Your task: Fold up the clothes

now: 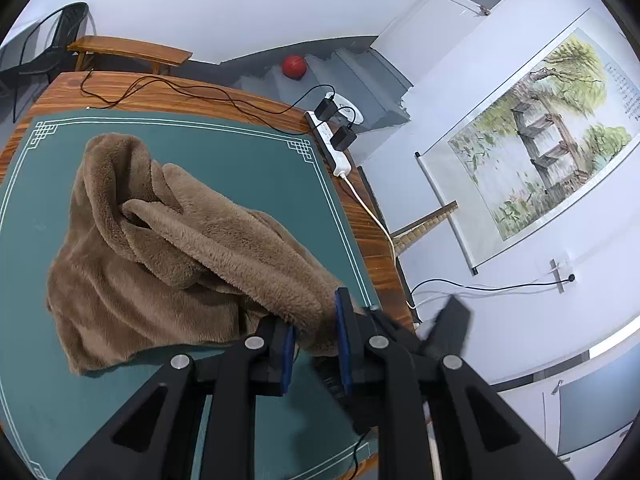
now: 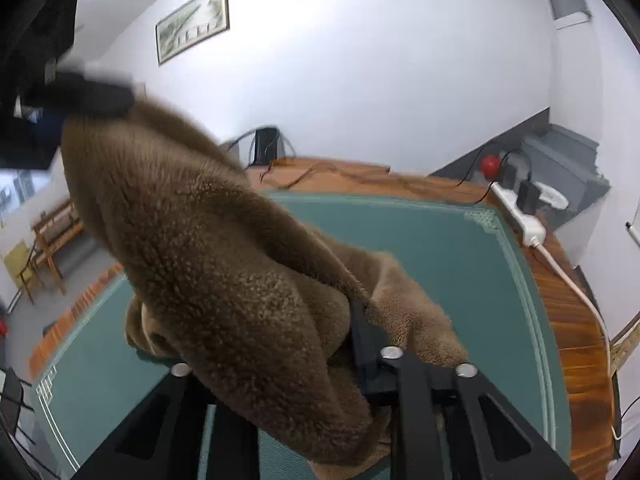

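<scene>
The left gripper (image 1: pixel 316 340) has its blue pads (image 1: pixel 343 344) pinched narrowly on an edge of the brown fleece garment (image 1: pixel 160 248), whose bulk lies crumpled on the green mat (image 1: pixel 240 148) ahead of the fingers. The right gripper (image 2: pixel 320 352) is also clamped on fleece, which drapes over its fingers and rises up-left, probably so that both grips can spread it for folding. No container is visible.

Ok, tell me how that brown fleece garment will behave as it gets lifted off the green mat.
The brown fleece garment is probably very floppy: it sags in deep folds between the left hand-held gripper and the green mat. Its thick pile should grip rather than slip, as it bunches around the right hand-held gripper. It looks bulky, so loose parts will likely trail and drag.
</scene>
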Demonstrator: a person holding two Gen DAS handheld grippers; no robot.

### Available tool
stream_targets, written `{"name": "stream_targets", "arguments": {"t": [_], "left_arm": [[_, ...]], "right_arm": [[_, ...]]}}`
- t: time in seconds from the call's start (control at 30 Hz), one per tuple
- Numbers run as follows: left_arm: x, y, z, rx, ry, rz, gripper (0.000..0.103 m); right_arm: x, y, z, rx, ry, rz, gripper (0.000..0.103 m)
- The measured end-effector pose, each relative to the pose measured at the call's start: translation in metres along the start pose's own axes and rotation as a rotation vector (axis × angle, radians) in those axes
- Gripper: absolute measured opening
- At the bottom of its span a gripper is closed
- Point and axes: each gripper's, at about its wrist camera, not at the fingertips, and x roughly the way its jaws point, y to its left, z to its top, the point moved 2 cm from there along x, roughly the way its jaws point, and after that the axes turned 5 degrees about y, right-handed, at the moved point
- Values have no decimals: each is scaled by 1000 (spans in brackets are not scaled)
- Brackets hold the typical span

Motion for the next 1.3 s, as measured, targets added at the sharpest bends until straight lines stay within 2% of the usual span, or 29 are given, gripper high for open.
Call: {"name": "stream_targets", "arguments": {"t": [0.1, 0.13, 0.27, 0.33, 0.47, 0.53, 0.6, 0.77, 0.83, 0.9, 0.93, 1.03, 1.1, 1.17, 1.3], "left_arm": [[-1, -2, -13, 12, 11, -31, 21], [-2, -3, -17, 16, 15, -42, 25], [0, -13, -39, 73, 47, -103, 32], [-5, -19, -50, 111, 50, -125, 42], [-30, -16, -65, 160, 10, -134, 52], [-41, -6, -66, 160, -12, -138, 65], [-48, 12, -62, 135, -46, -94, 70], [-44, 67, -41, 33, -95, 50, 71], [-38, 84, -32, 25, -108, 124, 72], [-30, 99, -25, -5, -94, 148, 78], [-26, 105, -22, -32, -82, 129, 79], [-7, 122, -13, -160, -25, -22, 79], [4, 128, -8, -229, -3, -93, 79], [13, 126, -4, -245, -1, -100, 79], [33, 112, 3, -197, 23, -62, 79]], "right_arm": [[-39, -13, 9, 35, -92, -40, 17], [-54, -19, 14, 50, -129, -57, 17], [-107, -27, 24, 51, -235, -107, 17], [-128, -21, 24, 41, -263, -127, 17], [-154, -30, 19, 100, -270, -150, 17], [-154, -43, 15, 138, -257, -160, 17], [-155, -51, 10, 157, -250, -168, 17], [-153, -57, 10, 156, -242, -175, 17], [-156, -54, 15, 148, -257, -180, 17], [-162, -49, 20, 129, -280, -189, 17], [-167, -46, 23, 114, -292, -198, 17], [-176, -39, 30, 94, -318, -208, 17], [-176, -39, 32, 92, -316, -219, 17], [-174, -39, 32, 92, -309, -228, 17], [-167, -44, 29, 117, -277, -234, 17]]}}
